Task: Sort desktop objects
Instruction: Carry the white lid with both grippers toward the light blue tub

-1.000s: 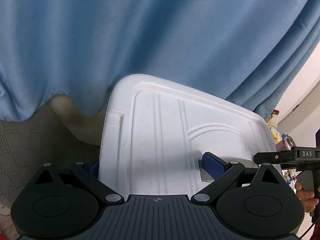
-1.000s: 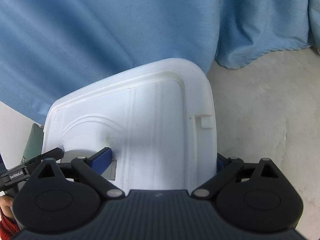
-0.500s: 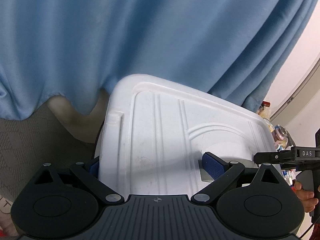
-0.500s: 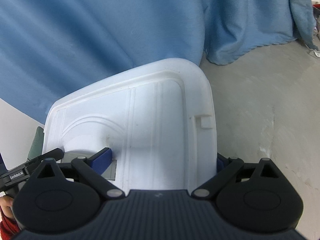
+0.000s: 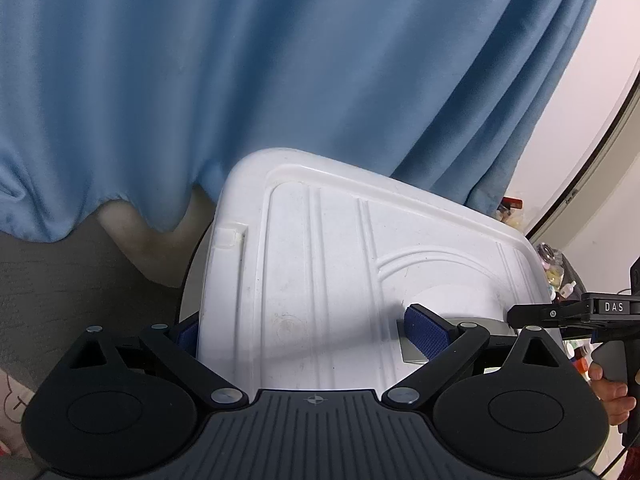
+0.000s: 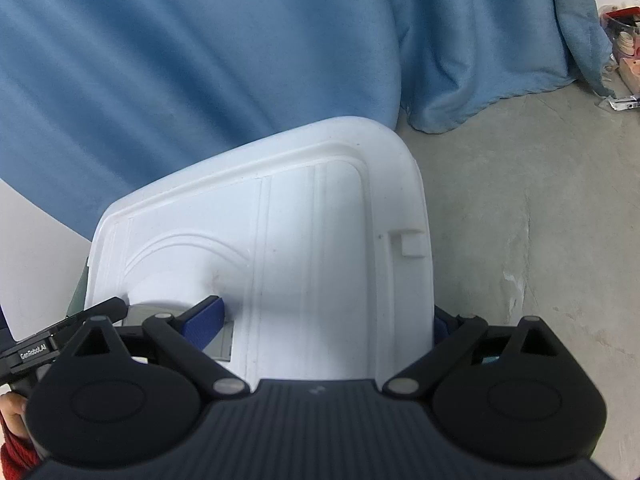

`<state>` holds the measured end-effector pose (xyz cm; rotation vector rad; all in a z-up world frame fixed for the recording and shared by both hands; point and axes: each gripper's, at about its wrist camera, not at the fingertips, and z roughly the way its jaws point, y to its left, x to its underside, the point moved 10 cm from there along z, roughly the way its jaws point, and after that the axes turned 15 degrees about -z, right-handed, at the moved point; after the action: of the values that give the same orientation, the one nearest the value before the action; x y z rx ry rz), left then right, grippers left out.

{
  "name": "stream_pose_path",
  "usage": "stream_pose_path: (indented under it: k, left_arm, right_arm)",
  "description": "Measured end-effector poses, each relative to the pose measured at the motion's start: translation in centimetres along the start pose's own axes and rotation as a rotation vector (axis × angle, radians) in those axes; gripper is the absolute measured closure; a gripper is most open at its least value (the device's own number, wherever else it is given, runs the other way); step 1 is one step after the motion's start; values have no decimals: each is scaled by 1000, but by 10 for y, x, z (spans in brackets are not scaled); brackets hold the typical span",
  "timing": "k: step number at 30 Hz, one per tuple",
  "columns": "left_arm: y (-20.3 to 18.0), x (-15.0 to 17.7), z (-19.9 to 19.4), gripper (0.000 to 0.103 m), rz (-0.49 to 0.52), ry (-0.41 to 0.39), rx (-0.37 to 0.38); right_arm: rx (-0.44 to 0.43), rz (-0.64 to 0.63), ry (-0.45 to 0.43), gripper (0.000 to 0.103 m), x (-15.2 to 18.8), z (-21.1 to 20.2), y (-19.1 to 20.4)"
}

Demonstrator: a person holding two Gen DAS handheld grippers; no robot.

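Note:
A white plastic storage-box lid (image 5: 340,280) is held up in the air between both grippers; it also shows in the right wrist view (image 6: 304,256). My left gripper (image 5: 304,330) is shut on the lid's left end, one blue pad (image 5: 422,334) on its top face, the other at its edge. My right gripper (image 6: 324,326) is shut on the lid's right end, one blue pad (image 6: 204,320) on top near the central handle recess. Each gripper shows at the edge of the other's view.
A blue curtain (image 5: 280,80) hangs close behind the lid. A grey concrete floor (image 6: 540,220) lies to the right, with small clutter (image 6: 624,44) at its far corner. A bag of small bottles (image 5: 560,280) sits at the right by a white wall.
Both grippers have carried the lid along: the curtain and floor behind have shifted and more wall and floor clutter show. The grip on the lid is unchanged.

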<state>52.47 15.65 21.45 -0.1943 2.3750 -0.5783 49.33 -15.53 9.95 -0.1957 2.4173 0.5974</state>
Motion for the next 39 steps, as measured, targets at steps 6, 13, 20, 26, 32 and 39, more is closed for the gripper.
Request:
stream_pose_path:
  k: [6, 13, 20, 26, 32, 39]
  left_arm:
    - [-6, 25, -17, 5, -2, 2, -2]
    - [-4, 57, -29, 5, -6, 10, -10]
    - [-1, 86, -34, 5, -6, 19, -24]
    - [1, 110, -39, 5, -26, 17, -35]
    - [-1, 138, -51, 5, -49, 8, -62]
    - [-4, 178, -57, 5, -87, 22, -61]
  right_arm:
    - [-1, 2, 1, 5, 15, 1, -4]
    - [-8, 11, 8, 5, 36, 8, -16]
    - [-22, 22, 22, 5, 53, 20, -33]
    - [-37, 3, 39, 5, 68, 19, -39]
    - [-65, -9, 73, 5, 86, 10, -40]
    - [-47, -33, 95, 5, 113, -14, -41]
